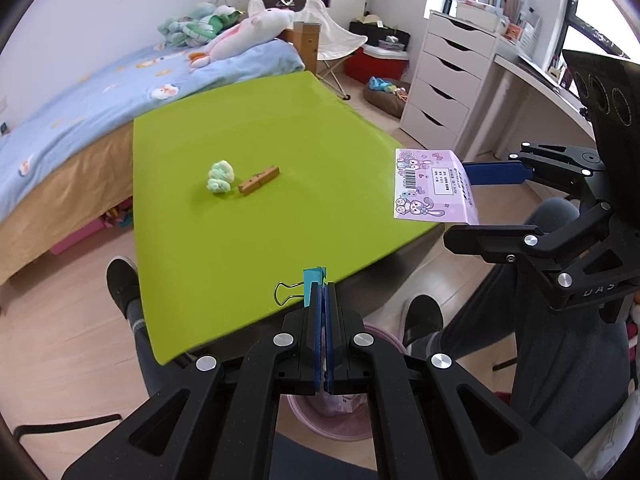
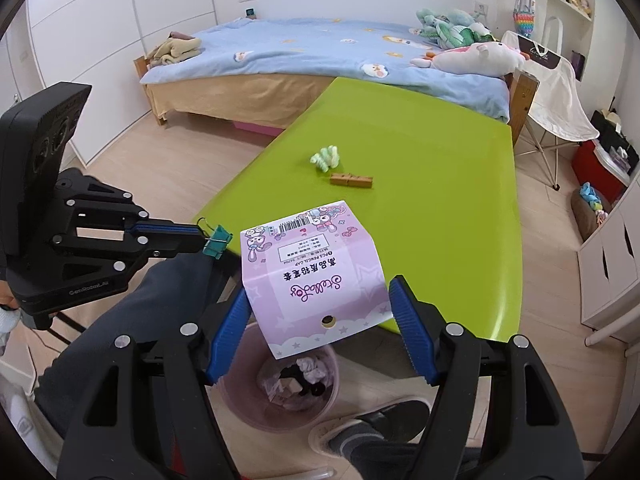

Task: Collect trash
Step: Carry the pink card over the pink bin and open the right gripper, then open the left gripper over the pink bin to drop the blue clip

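- Right tool (image 2: 320,320) has its blue pads pressed against the two sides of a pink cartoon-printed pencil-cap box (image 2: 316,276), so it is clamped on that wide, light carton, held off the near edge of the green desk (image 2: 460,240)
- Left tool (image 1: 322,280) has its pads squeezed together on a teal binder clip (image 1: 313,280), whose wire handle sticks out to the side; the right wrist view shows the clip (image 2: 218,240) pinched right at the tips
- Pink waste bin (image 2: 280,384) stands on the floor below the desk edge, between the person's shoes, already holding crumpled scraps; in the right wrist view its mouth shows under the box
- Step in hand, as I judge it: carrying both pieces to the bin for the drop
- To do it well, bring the box squarely over the bin mouth before letting go; a light carton held flat may catch the rim or slide off, so tilting it end-down should help
- The clip is small and dense; release it low over the middle so it does not bounce out
- Left on the desk, well apart from both tools: a mint-green crumpled wad (image 1: 219,176) just beside a wooden clothespin (image 1: 259,180)
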A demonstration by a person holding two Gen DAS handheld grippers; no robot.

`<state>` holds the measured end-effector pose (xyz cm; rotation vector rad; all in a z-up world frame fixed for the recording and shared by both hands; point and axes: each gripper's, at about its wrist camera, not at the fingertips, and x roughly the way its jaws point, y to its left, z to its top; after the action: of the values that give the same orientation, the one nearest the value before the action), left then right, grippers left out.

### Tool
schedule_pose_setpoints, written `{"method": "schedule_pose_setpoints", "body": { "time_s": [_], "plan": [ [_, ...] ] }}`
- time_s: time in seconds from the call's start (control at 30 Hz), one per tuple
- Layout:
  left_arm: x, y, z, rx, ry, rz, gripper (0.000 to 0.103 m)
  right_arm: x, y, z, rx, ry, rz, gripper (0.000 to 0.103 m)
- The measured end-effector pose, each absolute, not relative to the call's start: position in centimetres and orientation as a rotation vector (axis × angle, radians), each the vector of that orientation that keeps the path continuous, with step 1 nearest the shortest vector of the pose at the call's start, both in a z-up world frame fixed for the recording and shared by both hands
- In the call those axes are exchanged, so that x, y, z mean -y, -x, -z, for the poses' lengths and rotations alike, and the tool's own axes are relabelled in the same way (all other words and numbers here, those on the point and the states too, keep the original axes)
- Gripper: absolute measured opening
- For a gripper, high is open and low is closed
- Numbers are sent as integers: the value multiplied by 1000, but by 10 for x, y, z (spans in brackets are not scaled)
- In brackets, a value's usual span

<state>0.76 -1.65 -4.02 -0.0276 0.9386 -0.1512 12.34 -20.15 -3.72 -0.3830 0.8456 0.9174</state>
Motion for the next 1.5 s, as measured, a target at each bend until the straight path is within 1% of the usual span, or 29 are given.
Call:
{"method": "schedule_pose_setpoints", "body": {
  "time_s": [0.6,0.67,0.7,0.73,0.77,0.87,1.03,1.5],
  "plan": [
    [22,34,39,-919,103,175,1,206,-89,67,-937,377,-1002,69],
    [21,35,40,-922,106,177,1,205,-88,69,-947,375,-1015,72],
    [21,35,40,-923,107,177,1,204,-89,70,-953,373,-1014,76],
    [21,34,41,-924,107,177,1,204,-90,71,-954,373,-1013,85],
    [21,35,41,-924,107,179,1,205,-90,71,-954,368,-1013,91],
    [21,35,42,-927,104,186,1,208,-91,70,-955,352,-1004,96],
    [27,35,47,-942,99,214,1,216,-95,66,-950,334,-968,99],
    [46,34,52,-973,63,265,1,242,-102,55,-921,298,-879,99]
  ]
}}
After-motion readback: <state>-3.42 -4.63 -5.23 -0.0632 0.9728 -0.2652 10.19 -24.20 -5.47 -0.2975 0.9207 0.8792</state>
